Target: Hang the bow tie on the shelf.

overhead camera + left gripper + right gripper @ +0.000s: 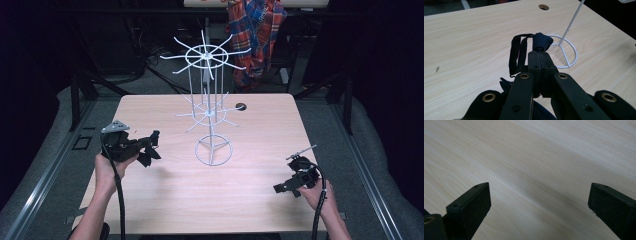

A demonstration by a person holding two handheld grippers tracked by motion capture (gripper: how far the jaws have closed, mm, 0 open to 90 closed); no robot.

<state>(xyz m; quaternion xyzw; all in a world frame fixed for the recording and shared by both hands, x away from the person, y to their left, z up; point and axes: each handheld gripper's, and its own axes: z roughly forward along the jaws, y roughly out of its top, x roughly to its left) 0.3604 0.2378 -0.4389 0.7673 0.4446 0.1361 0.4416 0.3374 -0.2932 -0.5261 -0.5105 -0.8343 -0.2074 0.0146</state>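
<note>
Dark curtains and a plaid cloth (255,35) close off the back of the high view, behind a pale wood surface (165,200). A white wire rack (210,100) stands mid-frame with two tiers of spokes. At left, the left gripper (152,145) is clamped on a dark strap (148,159) that hangs clear of the wood; at lower right, the right gripper (280,188) rests low.

Left gripper view: jaws pressed together on a bunched knot of the strap (541,42), its loop (517,53) drooping at left, the rack's base ring (570,53) just beyond. A cable hole (543,7) sits at the top. To hang it well, I judge the loop must be spread and slid over one spoke tip — neighbouring spokes crowd the approach.

Right gripper view: jaws wide apart, nothing between them — bare wood (536,170) below.
</note>
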